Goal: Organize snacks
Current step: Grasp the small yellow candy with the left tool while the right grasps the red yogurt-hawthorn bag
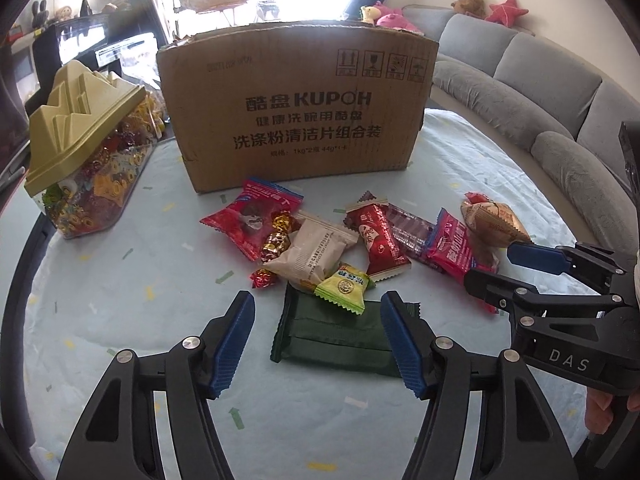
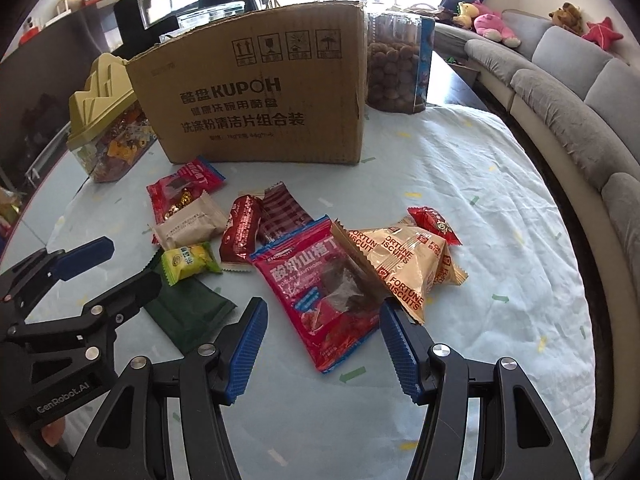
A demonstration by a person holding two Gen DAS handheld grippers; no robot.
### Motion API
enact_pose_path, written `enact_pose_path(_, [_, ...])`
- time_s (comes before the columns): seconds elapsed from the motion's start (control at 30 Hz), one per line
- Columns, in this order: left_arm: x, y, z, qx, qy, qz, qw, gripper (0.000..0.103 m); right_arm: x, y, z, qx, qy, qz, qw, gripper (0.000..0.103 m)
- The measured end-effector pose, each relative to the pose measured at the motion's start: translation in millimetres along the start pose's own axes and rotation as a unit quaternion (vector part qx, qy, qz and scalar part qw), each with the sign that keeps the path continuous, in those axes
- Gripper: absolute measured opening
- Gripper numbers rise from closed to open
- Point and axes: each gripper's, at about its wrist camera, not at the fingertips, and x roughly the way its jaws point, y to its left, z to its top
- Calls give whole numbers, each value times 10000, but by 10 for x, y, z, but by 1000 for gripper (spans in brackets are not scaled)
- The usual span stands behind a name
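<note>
So the snacks are all dumped in a loose pile on the desk [image 1: 120, 288], right in front of the cardboard box [image 1: 296, 108], which I'm guessing is where they're meant to end up. The bit that matters for the next grab: the dark green packet [image 1: 336, 336] sits straight ahead of the left gripper [image 1: 318, 340], lying flat between its two blue fingers [image 1: 234, 340], which are spread wide with nothing in them. Its long axis looks to run toward the box rather than across the gap, so the fingers should close across its narrower width, pretty convenient. One snag: the little yellow-green candy [image 1: 343, 288] overlaps the far end of the green packet, so it could get dragged along. Over on the other side, the right gripper [image 2: 323, 344] is also wide open and empty, with the red yogurt-hawthorn bag [image 2: 324, 292] dead ahead, its near end poking in between the fingers. That one lies diagonally, and the Fortune Biscuits bag [image 2: 404, 268] leans on its right edge, touching the right finger tip as far as I can tell. So each hand has its own closest target: left is nearer the green one, right is nearer the red one. The rest of the pile sits farther back toward the box, between the two.
</note>
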Motion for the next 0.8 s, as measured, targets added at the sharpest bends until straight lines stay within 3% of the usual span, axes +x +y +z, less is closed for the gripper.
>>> enact_pose_path(0.5, [239,-30,48,-244,221,-187,9993,52,196,-93,74,46,101,142,9998,59])
enact_pose_path(0.8, [297,-20,92,-469,272,-305,9981,36,323,-105,133,60,181,299,9994,62])
